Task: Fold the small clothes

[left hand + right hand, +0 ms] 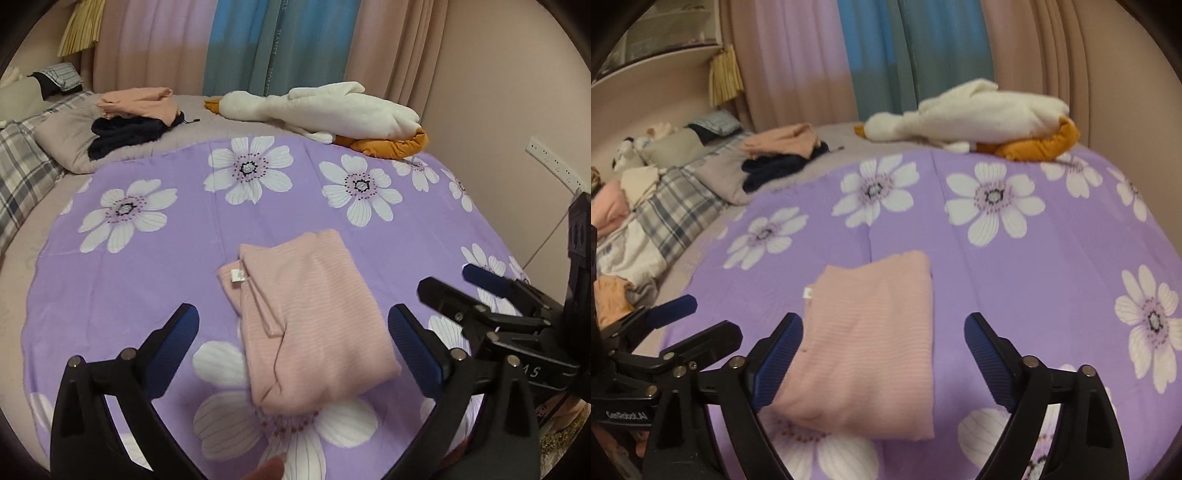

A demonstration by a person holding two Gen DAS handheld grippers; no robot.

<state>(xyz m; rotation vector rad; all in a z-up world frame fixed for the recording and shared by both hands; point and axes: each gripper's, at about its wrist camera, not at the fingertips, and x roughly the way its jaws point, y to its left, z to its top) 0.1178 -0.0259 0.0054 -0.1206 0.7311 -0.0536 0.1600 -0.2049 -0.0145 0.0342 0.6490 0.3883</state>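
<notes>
A folded pink striped garment (310, 317) lies on the purple flowered sheet (155, 273), with a small white label at its left edge. My left gripper (295, 332) is open and empty, its blue-padded fingers on either side of the garment, above it. My right gripper (882, 339) is open and empty too, hovering over the same garment (871, 347) on the sheet (1015, 280). The right gripper also shows at the right edge of the left wrist view (480, 291); the left one shows at the left edge of the right wrist view (683, 325).
A white and orange plush goose (332, 107) lies at the far side of the bed. A pile of peach and navy clothes (136, 114) sits at the back left by plaid pillows (22, 166). More clothes lie at the left (613, 210). Curtains hang behind.
</notes>
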